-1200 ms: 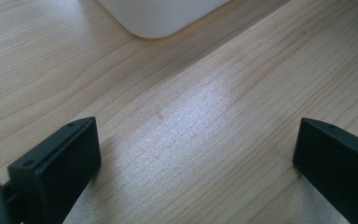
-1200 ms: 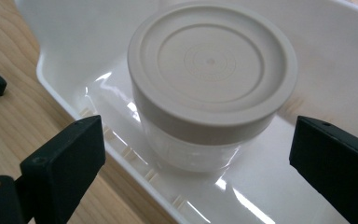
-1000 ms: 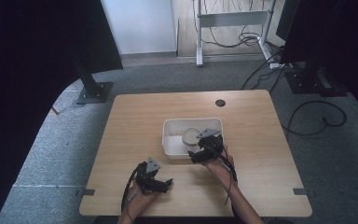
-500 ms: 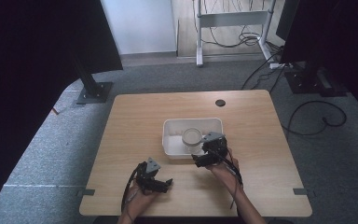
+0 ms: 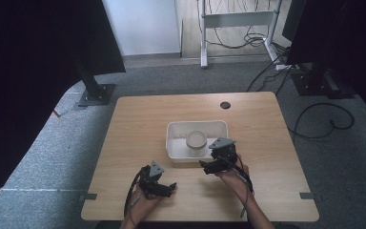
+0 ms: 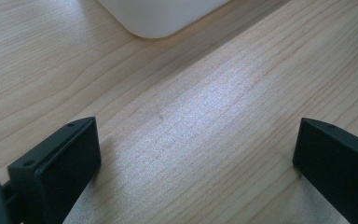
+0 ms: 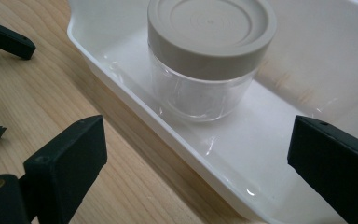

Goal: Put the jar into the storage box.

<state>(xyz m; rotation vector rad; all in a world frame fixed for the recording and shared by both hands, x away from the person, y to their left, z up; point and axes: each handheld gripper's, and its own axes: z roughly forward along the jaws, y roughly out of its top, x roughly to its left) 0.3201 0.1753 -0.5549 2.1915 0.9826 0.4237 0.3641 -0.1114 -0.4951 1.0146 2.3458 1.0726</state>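
1. A clear jar (image 5: 196, 143) with a grey screw lid (image 7: 212, 29) stands upright inside a white plastic tray (image 5: 177, 151) near the middle of the wooden table (image 5: 138, 119).
2. In the high view the jar sits toward the right half of the tray, close to its near wall, with bare tray floor to its left.
3. The right gripper (image 5: 208, 166) hangs just outside the tray's near right corner, its jaws pointing back toward the tray; the person's right hand (image 5: 233, 177) holds it from behind.
4. In the right gripper view its jaws stand wide apart and hold nothing; the jar lies ahead between their lines, beyond the tray's near wall, not touched.
5. The left gripper (image 5: 170, 187) sits low over the table near the front edge, left of the tray and well apart from the jar.
6. In the left gripper view its jaws are spread wide over bare wood, empty, with a rounded tray corner (image 6: 161, 18) ahead.
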